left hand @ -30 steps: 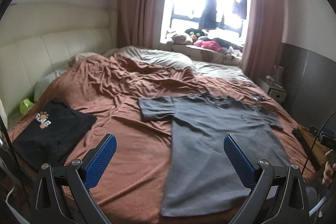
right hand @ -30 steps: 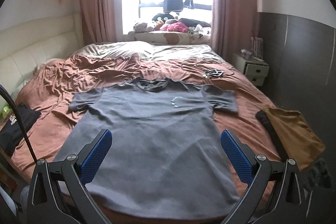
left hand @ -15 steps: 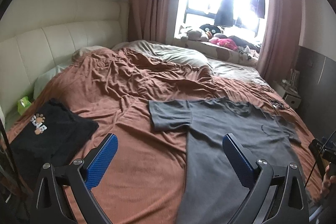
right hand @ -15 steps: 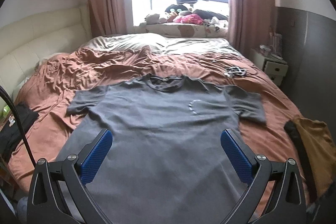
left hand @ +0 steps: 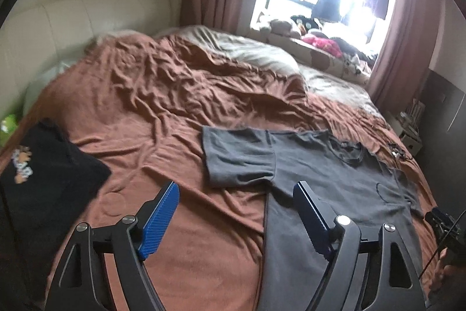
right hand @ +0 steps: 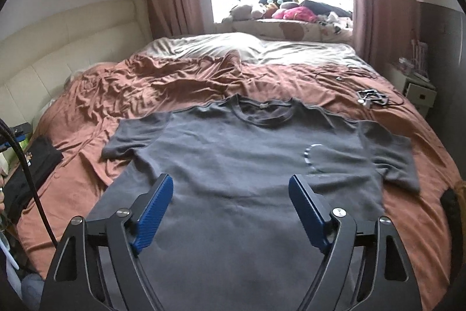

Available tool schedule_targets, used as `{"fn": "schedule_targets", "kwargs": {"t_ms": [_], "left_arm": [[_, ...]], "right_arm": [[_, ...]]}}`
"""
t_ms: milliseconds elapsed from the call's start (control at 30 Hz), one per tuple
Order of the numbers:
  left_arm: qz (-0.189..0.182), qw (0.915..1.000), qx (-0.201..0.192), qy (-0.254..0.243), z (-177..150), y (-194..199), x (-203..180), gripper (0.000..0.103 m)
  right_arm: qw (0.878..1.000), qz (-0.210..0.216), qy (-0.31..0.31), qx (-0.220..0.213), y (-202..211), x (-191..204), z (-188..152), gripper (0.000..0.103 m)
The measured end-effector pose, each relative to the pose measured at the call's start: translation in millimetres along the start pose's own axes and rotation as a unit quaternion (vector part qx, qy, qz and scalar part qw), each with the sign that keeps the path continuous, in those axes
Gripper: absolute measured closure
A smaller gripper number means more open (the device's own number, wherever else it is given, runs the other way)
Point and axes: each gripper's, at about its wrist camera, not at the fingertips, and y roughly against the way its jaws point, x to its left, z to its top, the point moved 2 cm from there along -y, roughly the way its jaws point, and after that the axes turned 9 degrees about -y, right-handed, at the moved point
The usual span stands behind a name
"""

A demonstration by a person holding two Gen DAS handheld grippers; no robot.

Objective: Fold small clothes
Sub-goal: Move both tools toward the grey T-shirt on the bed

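Note:
A grey T-shirt [right hand: 238, 165] lies flat and face up on the brown bedspread [right hand: 163, 89], collar toward the window, both sleeves spread. It also shows in the left wrist view [left hand: 335, 182]. My right gripper [right hand: 231, 188] is open and empty, hovering over the shirt's middle. My left gripper [left hand: 236, 194] is open and empty, above the bedspread [left hand: 163, 118] at the shirt's left edge, just below its left sleeve [left hand: 236, 159].
A folded black garment [left hand: 43, 177] with a print lies at the bed's left edge; it also shows in the right wrist view [right hand: 38, 165]. Cables [right hand: 372, 99] lie on the bed's far right. A padded headboard [left hand: 75, 10] is left, a nightstand [right hand: 419, 89] right.
Both grippers have moved forward over the bed toward the shirt's upper half. Their jaws stand somewhat narrower than before, still open.

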Motion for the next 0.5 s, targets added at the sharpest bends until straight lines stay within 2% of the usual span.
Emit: {"fn": "schedule_targets", "kwargs": {"t_ms": [100,200,333,500], "left_arm": [[-0.003,0.9997,0.022,0.0,5,-35,4,0.022],[-0.013,0.9987,0.048,0.006,10,-70,12,0.022],[-0.008,0.9971,0.075,0.005,17,-115,23,0.032],[-0.014,0.9931,0.116,0.011,20,-170,36,0.033]], "right_arm": [[1.0,0.006,-0.007,0.018,-28,-1,7,0.032],[0.999,0.015,-0.015,0.034,-56,0,15,0.032],[0.998,0.019,-0.016,0.054,-89,2,24,0.032],[0.995,0.039,-0.036,0.079,-130,4,31,0.032]]}}
